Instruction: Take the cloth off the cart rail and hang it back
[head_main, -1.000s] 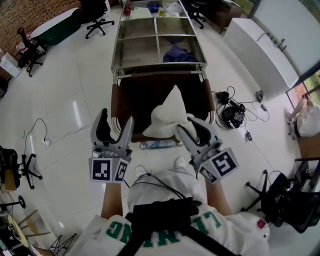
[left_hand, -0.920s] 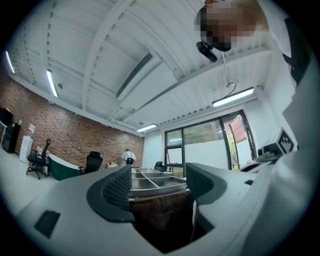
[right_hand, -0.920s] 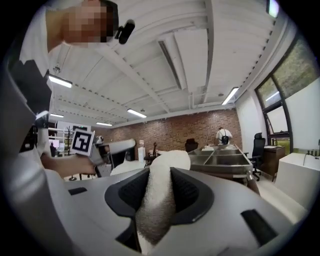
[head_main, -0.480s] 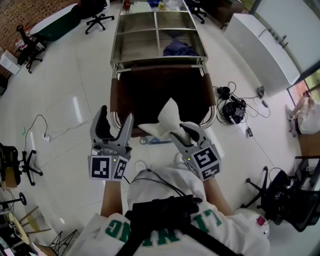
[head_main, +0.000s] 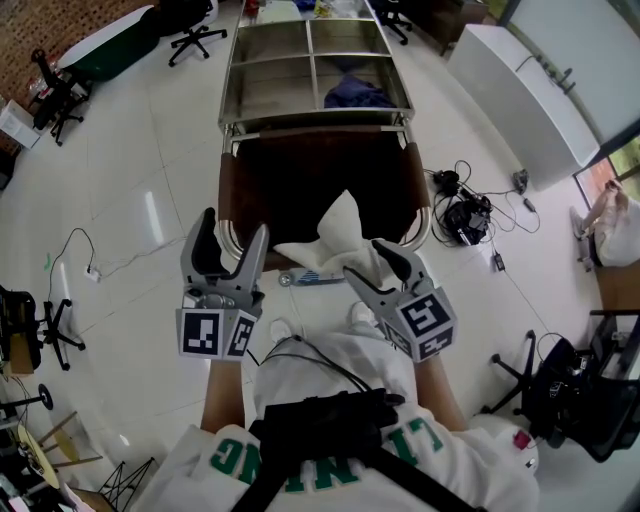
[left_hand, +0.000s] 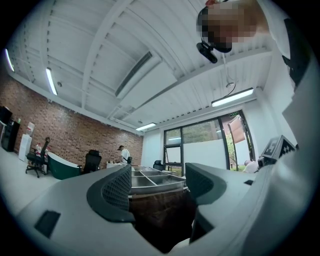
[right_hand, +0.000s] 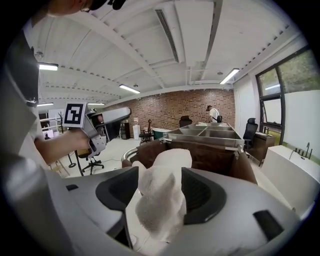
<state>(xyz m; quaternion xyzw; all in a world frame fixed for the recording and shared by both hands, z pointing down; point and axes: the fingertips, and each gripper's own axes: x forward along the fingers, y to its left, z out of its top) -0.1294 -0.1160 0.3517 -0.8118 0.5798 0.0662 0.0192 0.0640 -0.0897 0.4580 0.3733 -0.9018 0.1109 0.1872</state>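
A white cloth (head_main: 335, 238) lies bunched over the near rail (head_main: 232, 238) of the cart, above its brown bag (head_main: 300, 180). My right gripper (head_main: 376, 260) sits at the cloth's near right side. In the right gripper view the cloth (right_hand: 162, 192) stands between the jaws of the right gripper (right_hand: 161, 191), which are opening and spread wider than the cloth. The pads do not press on it. My left gripper (head_main: 226, 258) hangs open and empty to the left of the cloth, and its own view shows the left gripper (left_hand: 157, 187) with only the bag and the cart beyond its jaws.
The steel cart top (head_main: 310, 60) has divided trays, one with a dark blue cloth (head_main: 355, 95). Cables and a black bundle (head_main: 462, 228) lie on the floor to the right. Office chairs (head_main: 55, 90) stand at the left, a white cabinet (head_main: 520, 100) at the right.
The right gripper's jaws, shut on the cloth before, now stand apart. The cloth has sunk a little lower onto the rail. The left gripper has hardly moved.
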